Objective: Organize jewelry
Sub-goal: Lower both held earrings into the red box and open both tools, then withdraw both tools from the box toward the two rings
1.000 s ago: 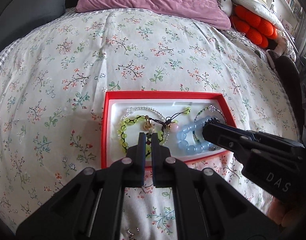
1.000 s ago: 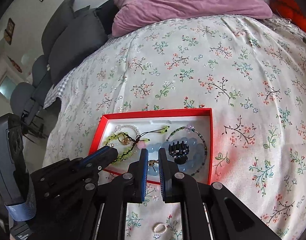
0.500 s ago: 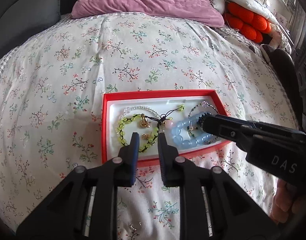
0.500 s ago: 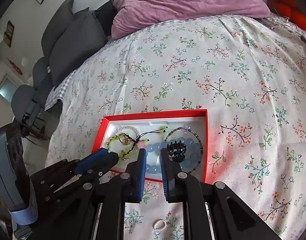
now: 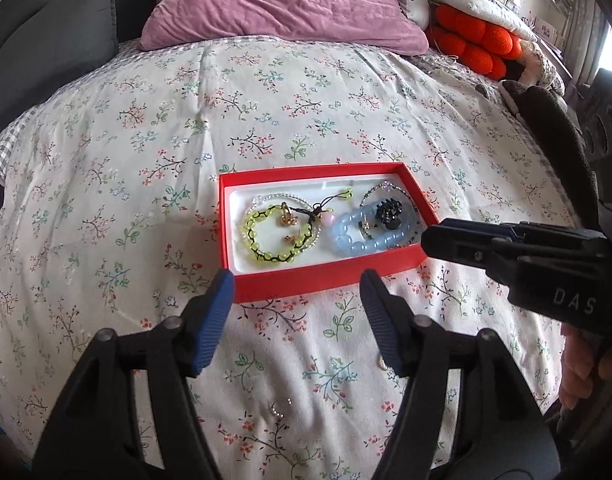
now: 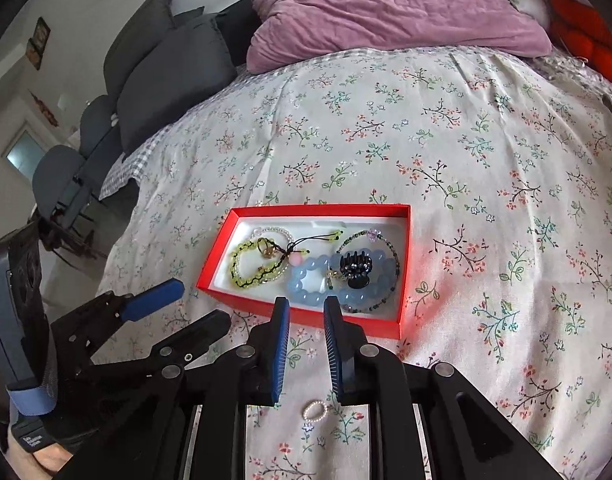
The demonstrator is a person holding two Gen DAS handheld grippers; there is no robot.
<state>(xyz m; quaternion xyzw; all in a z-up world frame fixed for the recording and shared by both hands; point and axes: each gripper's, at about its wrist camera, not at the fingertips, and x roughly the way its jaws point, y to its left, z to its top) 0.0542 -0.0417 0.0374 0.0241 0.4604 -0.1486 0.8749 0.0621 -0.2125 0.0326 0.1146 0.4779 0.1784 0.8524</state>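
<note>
A red box [image 5: 306, 282] [image 6: 302, 314] with a white liner lies on the floral bedspread. It holds a yellow-green bead bracelet [image 5: 266, 254] [image 6: 246, 276], a blue bead bracelet [image 5: 358, 244] [image 6: 306, 280], a black hair claw [image 5: 390, 214] [image 6: 356, 266], gold earrings [image 5: 287, 216] and thin beaded strands. My left gripper [image 5: 298, 284] is wide open and empty, just short of the box's near wall. My right gripper [image 6: 305, 308] is open and empty at the near wall. A small pearl ring [image 6: 314, 410] lies on the bedspread between its fingers, nearer the camera.
A purple pillow [image 5: 274, 0] lies at the head of the bed, with grey cushions [image 6: 166, 76] to the left and orange round cushions [image 5: 474, 44] to the right. Another small ring [image 5: 278, 410] lies on the bedspread below the left gripper.
My left gripper has opened wide and pulled back from the box; gold earrings now lie inside the yellow-green bracelet. My right gripper has opened a little and drawn back slightly.
</note>
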